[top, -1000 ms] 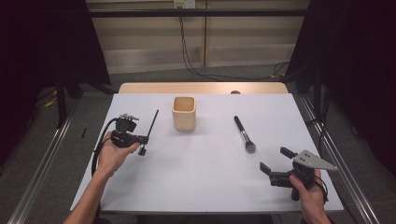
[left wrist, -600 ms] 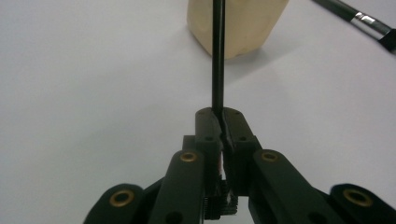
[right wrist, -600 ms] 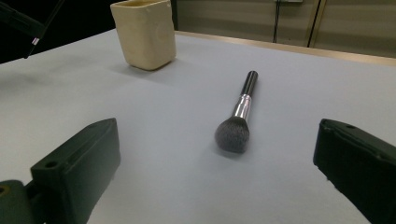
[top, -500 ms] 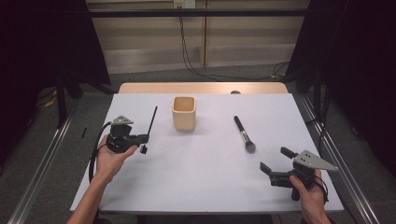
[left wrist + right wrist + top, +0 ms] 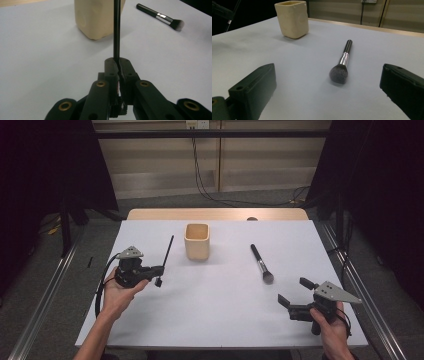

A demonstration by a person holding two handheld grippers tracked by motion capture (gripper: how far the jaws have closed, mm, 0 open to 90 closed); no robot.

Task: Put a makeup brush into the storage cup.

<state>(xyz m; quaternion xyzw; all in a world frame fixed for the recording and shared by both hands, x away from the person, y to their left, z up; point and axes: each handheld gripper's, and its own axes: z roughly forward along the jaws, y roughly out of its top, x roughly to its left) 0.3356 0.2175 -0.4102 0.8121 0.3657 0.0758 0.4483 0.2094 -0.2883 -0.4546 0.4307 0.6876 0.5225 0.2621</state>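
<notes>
A thin black stick (image 5: 167, 252) is pinched at its lower end by my left gripper (image 5: 159, 270), which is shut on it at the table's left. The stick (image 5: 116, 30) rises from the closed jaws of the left gripper (image 5: 117, 62) toward a cream square cup (image 5: 97, 20). That cup (image 5: 197, 241) stands upright at the back middle. A black makeup brush (image 5: 261, 264) with a silver ferrule lies flat to the cup's right. My right gripper (image 5: 292, 290) is held open near the front right, and the brush (image 5: 343, 60) lies ahead of its wide-apart jaws, untouched.
The white table top (image 5: 210, 310) has bare room in the middle and front. A wooden strip (image 5: 215, 214) runs along the far edge. Metal rails flank both sides, and cables hang behind the table. The cup (image 5: 292, 18) stands beyond the brush.
My left hand has shifted slightly left and toward the front while turning a little, with the stick still in its jaws. The right gripper has stayed where it was.
</notes>
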